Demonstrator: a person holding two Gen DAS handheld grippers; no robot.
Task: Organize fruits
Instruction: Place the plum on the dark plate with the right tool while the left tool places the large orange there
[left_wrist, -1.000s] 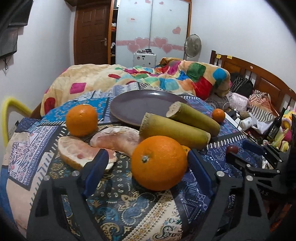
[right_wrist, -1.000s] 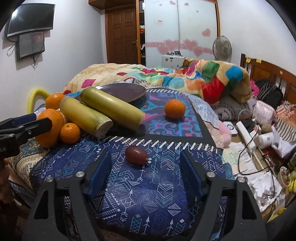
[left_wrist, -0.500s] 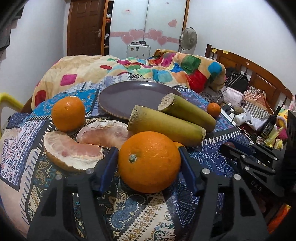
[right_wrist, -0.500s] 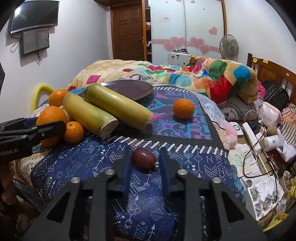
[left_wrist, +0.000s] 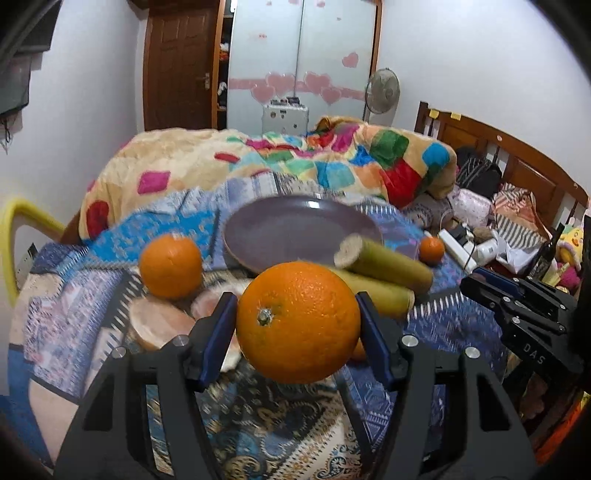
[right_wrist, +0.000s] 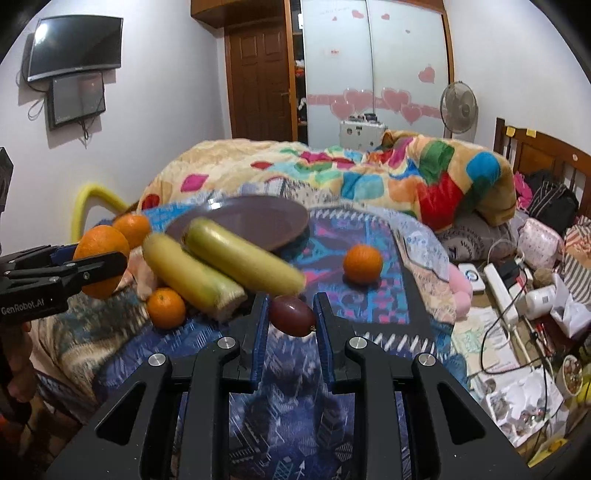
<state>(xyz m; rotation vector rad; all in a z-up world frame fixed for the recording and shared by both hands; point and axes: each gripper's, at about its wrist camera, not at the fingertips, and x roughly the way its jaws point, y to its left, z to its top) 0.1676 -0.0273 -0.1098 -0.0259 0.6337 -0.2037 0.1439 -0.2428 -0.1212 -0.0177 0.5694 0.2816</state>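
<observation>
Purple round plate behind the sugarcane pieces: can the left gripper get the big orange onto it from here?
Probably yes. The left gripper holds the big orange above the cloth, the purple round plate looks bare, and only the low sugarcane pieces lie between.

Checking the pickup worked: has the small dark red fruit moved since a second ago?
Yes. The dark red fruit, gripped in the right tool, has risen off the blue cloth where it lay.

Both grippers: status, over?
Left gripper shut on large round orange, lifted. Right gripper shut on small dark-red oval fruit. Purple round plate empty; two green-yellow cane sections lie before it.
</observation>
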